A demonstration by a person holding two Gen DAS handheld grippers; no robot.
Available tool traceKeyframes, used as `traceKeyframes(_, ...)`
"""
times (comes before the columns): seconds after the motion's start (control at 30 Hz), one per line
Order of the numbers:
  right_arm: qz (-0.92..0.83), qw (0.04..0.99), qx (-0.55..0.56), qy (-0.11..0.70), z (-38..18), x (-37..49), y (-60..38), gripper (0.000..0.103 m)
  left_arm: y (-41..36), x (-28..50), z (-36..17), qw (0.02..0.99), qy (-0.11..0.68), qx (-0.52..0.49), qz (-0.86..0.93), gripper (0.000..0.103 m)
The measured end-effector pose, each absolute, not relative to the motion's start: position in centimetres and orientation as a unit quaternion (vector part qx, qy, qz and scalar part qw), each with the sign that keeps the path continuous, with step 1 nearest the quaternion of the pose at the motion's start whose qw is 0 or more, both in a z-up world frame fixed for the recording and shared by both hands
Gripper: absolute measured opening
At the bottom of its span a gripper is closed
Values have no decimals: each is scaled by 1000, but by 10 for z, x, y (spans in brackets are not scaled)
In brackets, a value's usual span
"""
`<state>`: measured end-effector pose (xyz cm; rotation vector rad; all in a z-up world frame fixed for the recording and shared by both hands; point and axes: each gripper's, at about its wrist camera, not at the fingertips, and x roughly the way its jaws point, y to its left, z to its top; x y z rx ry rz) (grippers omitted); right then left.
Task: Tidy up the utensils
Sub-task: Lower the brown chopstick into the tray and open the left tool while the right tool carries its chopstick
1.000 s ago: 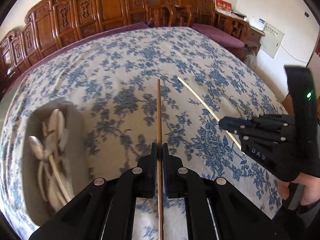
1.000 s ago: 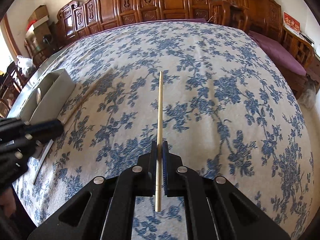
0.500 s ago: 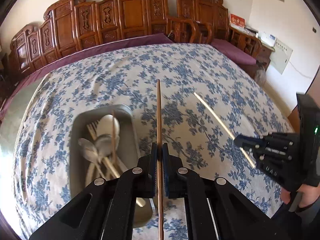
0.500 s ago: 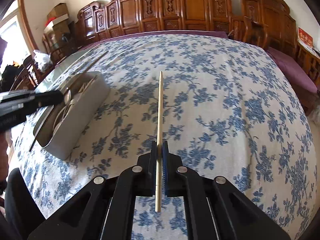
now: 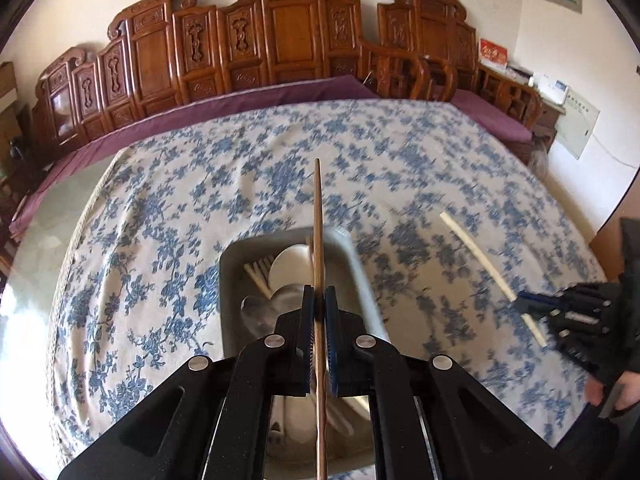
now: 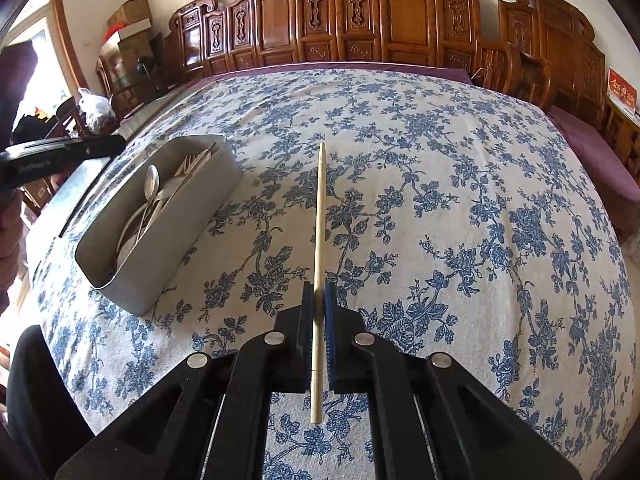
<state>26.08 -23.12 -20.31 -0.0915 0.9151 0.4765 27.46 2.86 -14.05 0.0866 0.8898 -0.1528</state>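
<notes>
We see a wide table under a blue-flowered cloth, with carved wooden chairs ranged along its far side against the wall. On the cloth, toward the table's left edge in the right wrist view, stands a grey bin, long and open-topped. In it lie spoons and pale chopsticks, bunched together; we cannot count them.

In the left wrist view the bin sits directly below and ahead of our left tongs. These tongs are clenched on a dark chopstick, which runs straight forward between the pads, its tip over the bin's far rim and its back end reaching past the bottom of the view. The blur there hides whether the stick touches anything in the bin.

Our right tongs are clenched on a pale chopstick, held above bare cloth to the right of the bin and well apart from it. Its tip points toward the far chairs, and its butt sticks out a little behind the pads. From the left wrist view, the same right tongs show at the right edge with the pale chopstick slanting up and left from them, and a hand below.
</notes>
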Motion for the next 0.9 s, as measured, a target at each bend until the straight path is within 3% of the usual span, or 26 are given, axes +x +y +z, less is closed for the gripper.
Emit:
traceKeyframes(0.4,230,865,-50,442,-209,264,-229,6,39,283,-191,874,479,50,-71,4)
traceKeyframes(0.9,248,867,-51,429,-196,255,-215,6,38,271,-194,872,480,59,-76,5)
